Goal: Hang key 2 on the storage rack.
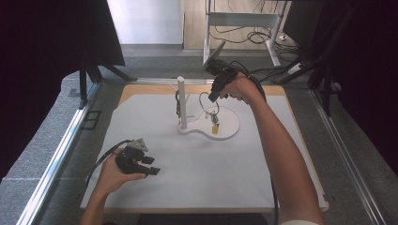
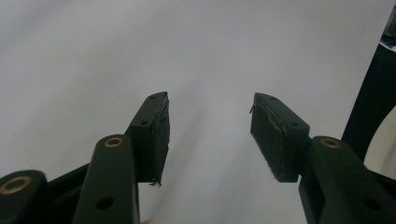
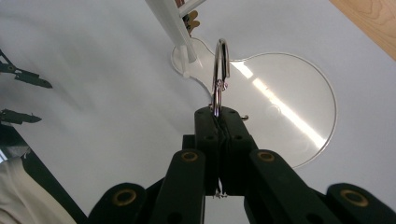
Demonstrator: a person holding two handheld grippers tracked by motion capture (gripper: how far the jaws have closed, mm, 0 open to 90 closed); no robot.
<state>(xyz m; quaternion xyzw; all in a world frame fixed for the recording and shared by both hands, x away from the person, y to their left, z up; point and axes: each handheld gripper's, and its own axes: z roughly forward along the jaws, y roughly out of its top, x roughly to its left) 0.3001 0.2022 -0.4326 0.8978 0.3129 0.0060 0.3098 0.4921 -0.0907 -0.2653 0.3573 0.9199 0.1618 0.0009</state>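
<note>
The right tool is clamped on a metal ring, holding it above the white stand base at about 1 o'clock on the table. A small yellow piece hangs below. The left tool, jaws apart, rests at 8 o'clock.

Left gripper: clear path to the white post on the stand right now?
Probably yes. The left gripper is open and empty, low over the mat, and bare mat lies between it and the post. The right gripper, shut on the key ring, is off to the post's right.
</note>
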